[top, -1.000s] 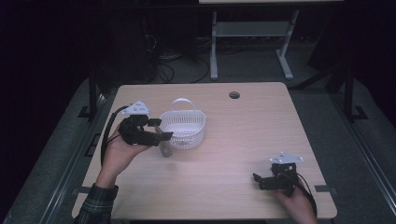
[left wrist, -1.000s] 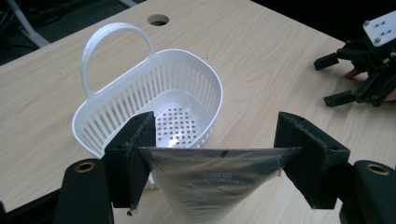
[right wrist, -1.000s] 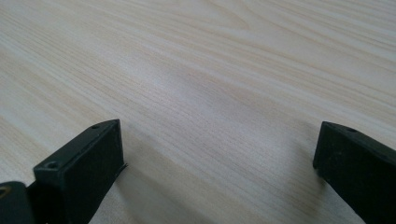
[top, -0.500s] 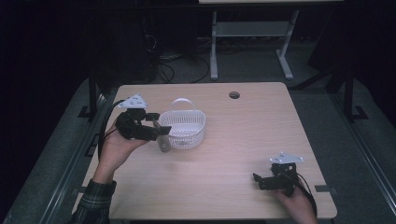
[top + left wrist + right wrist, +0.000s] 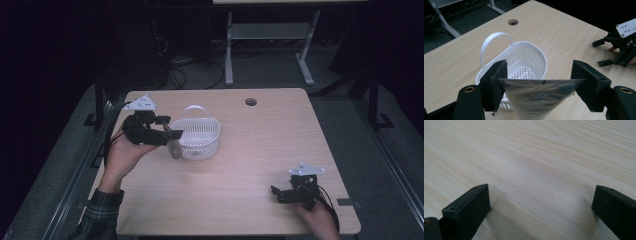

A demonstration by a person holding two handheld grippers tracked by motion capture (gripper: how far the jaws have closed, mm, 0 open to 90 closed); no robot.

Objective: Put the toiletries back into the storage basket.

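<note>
the left hand-held gripper (image 5: 537, 82) grips a clear pouch (image 5: 536, 97) by its edges, just beside the white basket (image 5: 200, 137) rim. the right hand-held gripper (image 5: 282, 192) rests wide open – near the counter (image 5: 260, 145) front edge, bare wood around it.

printed matter: one line of small dark characters on the clear plastic pouch (image 5: 536, 96) pinched in my left gripper (image 5: 537, 81), too blurred for me to read. no other text, label or number legible.
</note>
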